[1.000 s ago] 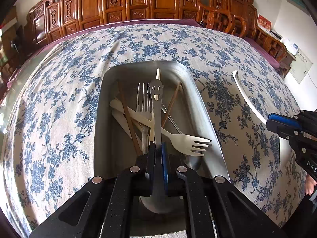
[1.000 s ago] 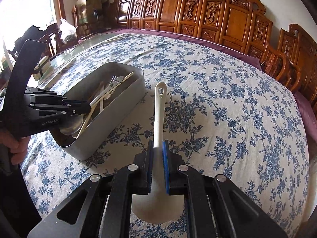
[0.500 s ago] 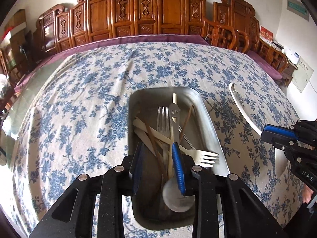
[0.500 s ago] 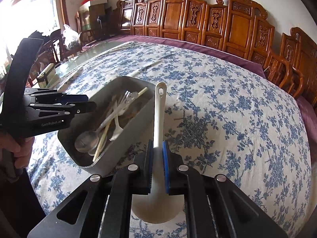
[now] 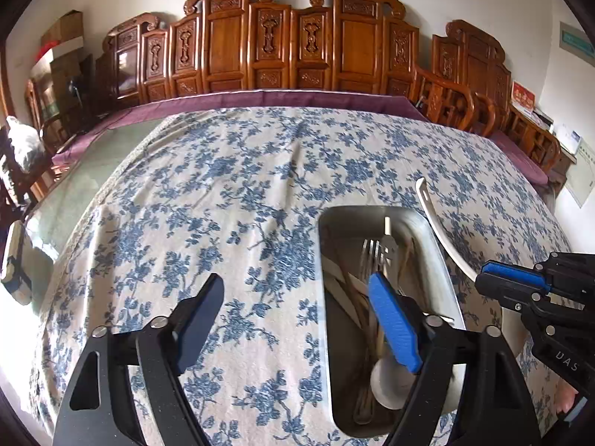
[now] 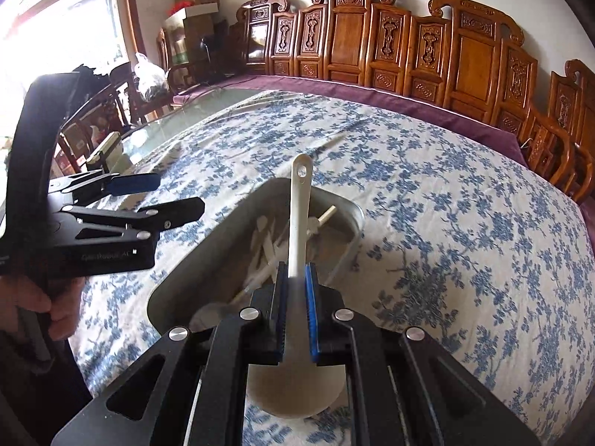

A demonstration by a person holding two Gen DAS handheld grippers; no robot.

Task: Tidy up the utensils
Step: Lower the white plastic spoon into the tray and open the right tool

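A metal tray on the blue-flowered tablecloth holds forks, chopsticks, white spoons and a metal spoon. My left gripper hangs above the tray's left edge with its jaws opening wide and nothing between them. One finger is over the cloth, and the blue pad is over the tray. My right gripper is shut on a white ladle and holds it over the tray, handle pointing away. The left gripper shows at the left of the right wrist view.
Carved wooden chairs line the table's far side. Bare glass tabletop lies beyond the cloth on the left, with a small object near its edge. A person's hand grips the left tool. Open cloth stretches behind the tray.
The left gripper let go of the metal spoon into the tray, opened wide, and drew up and to the left. The right gripper carried the white ladle from beside the tray to over it.
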